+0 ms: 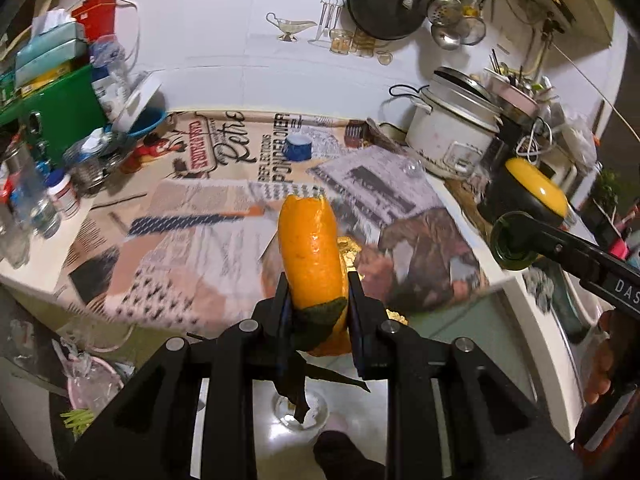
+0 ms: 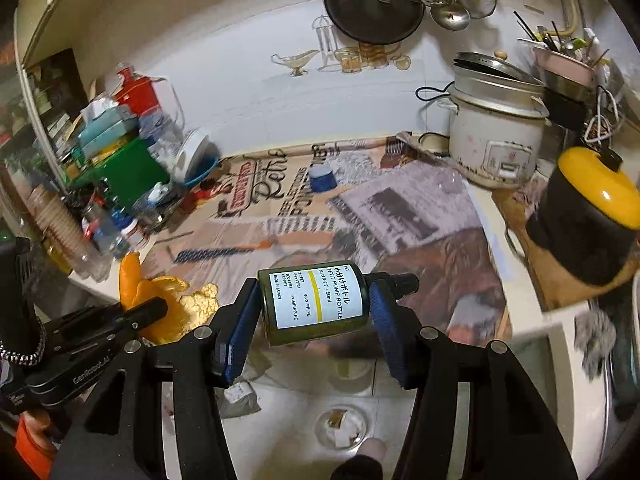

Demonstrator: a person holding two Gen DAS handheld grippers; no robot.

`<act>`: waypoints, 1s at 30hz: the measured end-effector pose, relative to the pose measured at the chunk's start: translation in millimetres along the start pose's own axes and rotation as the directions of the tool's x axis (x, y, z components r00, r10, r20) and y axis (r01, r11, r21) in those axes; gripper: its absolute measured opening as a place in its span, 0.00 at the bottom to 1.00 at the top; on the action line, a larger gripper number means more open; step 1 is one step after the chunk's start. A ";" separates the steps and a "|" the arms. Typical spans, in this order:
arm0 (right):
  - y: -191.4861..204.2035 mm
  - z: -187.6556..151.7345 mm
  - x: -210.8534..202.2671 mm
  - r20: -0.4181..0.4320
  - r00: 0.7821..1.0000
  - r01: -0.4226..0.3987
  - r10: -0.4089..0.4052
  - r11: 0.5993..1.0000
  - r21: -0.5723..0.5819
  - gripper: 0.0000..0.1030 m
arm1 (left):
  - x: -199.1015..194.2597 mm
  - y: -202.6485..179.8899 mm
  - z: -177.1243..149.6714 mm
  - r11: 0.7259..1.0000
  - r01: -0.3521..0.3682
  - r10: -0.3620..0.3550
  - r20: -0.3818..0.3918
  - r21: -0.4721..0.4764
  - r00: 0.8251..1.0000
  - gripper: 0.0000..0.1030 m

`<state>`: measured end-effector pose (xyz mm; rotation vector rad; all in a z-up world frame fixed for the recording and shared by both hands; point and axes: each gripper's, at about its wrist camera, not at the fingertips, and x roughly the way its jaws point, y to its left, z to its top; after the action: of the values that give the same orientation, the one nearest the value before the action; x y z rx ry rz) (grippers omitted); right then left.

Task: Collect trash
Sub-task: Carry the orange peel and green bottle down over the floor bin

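We are clamping orange peel [image 1: 310, 256] in our left claw [image 1: 318, 312] and gripping a dark pump bottle [image 2: 316, 302] sideways in our right claw [image 2: 314, 320], both raised over the near edge of the newspaper-covered worktop [image 1: 192, 240].

The left claw [image 1: 318, 312] is showing matte black angular arms studded with round silver screw heads, its inner pads faced in dark blue. The right claw [image 2: 314, 312] is wearing thicker ribbed blue pads on the same black frame. Pale lettering is running along each claw's side, and a braided black-and-white cord is hanging beside the left one.
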<state>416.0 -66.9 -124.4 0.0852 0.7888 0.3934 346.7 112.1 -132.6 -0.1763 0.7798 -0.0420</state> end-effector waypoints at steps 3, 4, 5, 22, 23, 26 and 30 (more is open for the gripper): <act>16.7 -25.8 -14.4 -0.009 1.000 -0.001 0.001 1.000 0.003 0.51 | -23.2 4.8 -22.9 1.000 0.003 -0.003 -0.002 0.015 1.000 0.23; 20.7 -31.5 -16.7 -0.012 1.000 0.001 -0.001 1.000 0.003 0.51 | -31.1 6.2 -31.4 1.000 0.004 -0.004 -0.004 0.021 1.000 0.23; 25.3 -39.5 -20.4 -0.017 1.000 0.002 -0.002 1.000 0.002 0.51 | -38.1 7.4 -39.7 1.000 0.005 -0.004 -0.008 0.027 1.000 0.23; 14.3 -124.5 -41.7 -0.157 0.988 0.022 -0.004 0.994 0.110 0.51 | -41.7 -15.9 -129.0 0.999 0.008 -0.001 -0.187 0.035 0.982 0.23; 7.1 -127.8 -39.1 -0.168 0.986 0.022 -0.001 0.992 0.123 0.51 | -35.1 -20.0 -133.1 0.999 0.000 0.007 -0.208 0.033 0.978 0.23; -12.6 -139.1 -29.7 -0.199 0.980 0.037 -0.009 0.990 0.136 0.51 | -13.8 -30.7 -146.5 0.999 0.003 0.005 -0.252 0.032 0.968 0.23; -35.7 -157.7 -6.7 -0.262 0.965 0.059 -0.019 0.988 0.146 0.51 | 24.1 -39.8 -167.7 1.000 -0.005 0.010 -0.310 0.016 0.951 0.23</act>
<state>311.6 -113.5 -239.0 0.1632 1.0783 0.3094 247.1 46.5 -259.4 -0.1539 1.0944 -0.0694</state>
